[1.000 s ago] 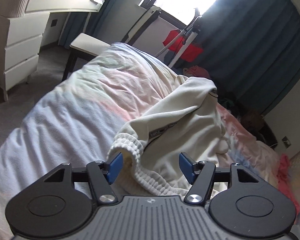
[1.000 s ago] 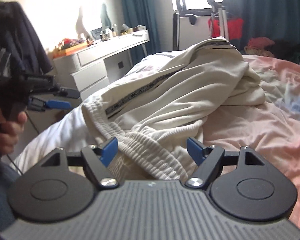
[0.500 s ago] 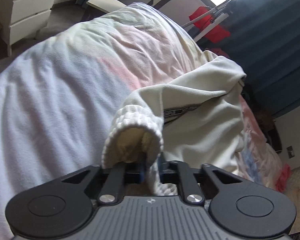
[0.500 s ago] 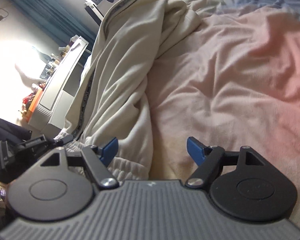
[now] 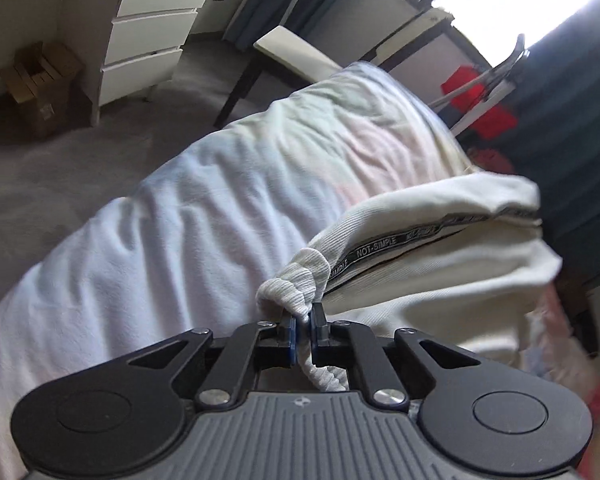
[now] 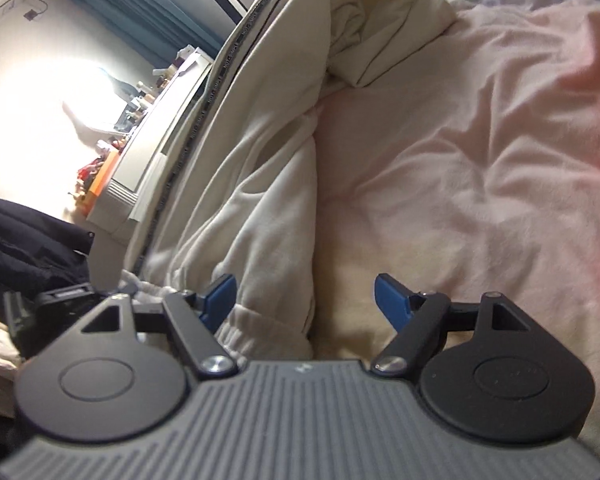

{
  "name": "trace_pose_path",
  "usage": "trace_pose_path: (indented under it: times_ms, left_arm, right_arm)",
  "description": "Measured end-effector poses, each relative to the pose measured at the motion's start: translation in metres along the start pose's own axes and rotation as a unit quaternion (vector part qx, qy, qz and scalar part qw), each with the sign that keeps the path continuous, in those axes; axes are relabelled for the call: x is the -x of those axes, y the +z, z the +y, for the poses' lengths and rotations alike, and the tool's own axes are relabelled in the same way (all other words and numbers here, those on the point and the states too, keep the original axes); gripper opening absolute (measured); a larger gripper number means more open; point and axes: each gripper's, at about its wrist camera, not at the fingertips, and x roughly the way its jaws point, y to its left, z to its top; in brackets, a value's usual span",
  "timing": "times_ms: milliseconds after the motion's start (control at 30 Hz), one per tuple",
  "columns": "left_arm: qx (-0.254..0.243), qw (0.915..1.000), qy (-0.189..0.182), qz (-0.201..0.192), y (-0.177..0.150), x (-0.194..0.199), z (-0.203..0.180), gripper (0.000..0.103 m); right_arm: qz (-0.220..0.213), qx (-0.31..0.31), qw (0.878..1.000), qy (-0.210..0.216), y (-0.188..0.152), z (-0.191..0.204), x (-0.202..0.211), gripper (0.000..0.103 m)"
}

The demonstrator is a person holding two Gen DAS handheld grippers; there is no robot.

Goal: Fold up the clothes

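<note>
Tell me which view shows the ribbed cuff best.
Left wrist: the ribbed cuff is centred, pinched in the shut left gripper. The right wrist view shows only a blurry sliver of it behind the open right gripper.

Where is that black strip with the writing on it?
In the left wrist view, the lettered strip runs along the cream garment on the bed, up and right from the left claw.

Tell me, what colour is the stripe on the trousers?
Black with white letters, running along the cream trousers; clearest in the left wrist view.

One cream garment (image 5: 440, 276) on the bed (image 5: 172, 240), two grippers (image 5: 304, 330) (image 6: 306, 300), one chair (image 5: 296, 54), one three-drawer chest (image 5: 148, 40).
</note>
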Motion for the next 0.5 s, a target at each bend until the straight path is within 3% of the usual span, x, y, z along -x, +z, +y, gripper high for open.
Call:
trace_pose_path:
  times_ms: [133, 267, 300, 367, 433, 500]
  left_arm:
    - [-0.026, 0.9996, 0.004, -0.011, 0.001, 0.001, -0.01, 0.008]
    - [-0.019, 0.9994, -0.02, -0.022, 0.002, 0.013, -0.007, 0.017]
    - [-0.015, 0.9993, -0.022, -0.027, 0.001, 0.016, -0.005, 0.021]
    - [-0.011, 0.9987, -0.034, -0.035, 0.001, 0.021, -0.001, 0.045]
    - [-0.016, 0.9979, -0.047, -0.042, 0.001, 0.026, -0.002, 0.06]
    - [-0.031, 0.9976, -0.037, -0.049, 0.002, 0.024, -0.007, 0.065]
  right_arm:
    - [0.032, -0.046, 0.997, 0.054, -0.002, -0.009, -0.013, 0.078]
    - [0.062, -0.065, 0.995, 0.05, -0.007, -0.013, -0.03, 0.074]
    - [0.069, -0.069, 0.994, 0.048, -0.008, -0.014, -0.034, 0.074]
    - [0.076, -0.082, 0.992, 0.057, -0.009, -0.016, -0.043, 0.073]
    - [0.077, -0.085, 0.991, 0.067, -0.009, -0.014, -0.049, 0.068]
    - [0.077, -0.08, 0.991, 0.076, -0.009, -0.01, -0.051, 0.058]
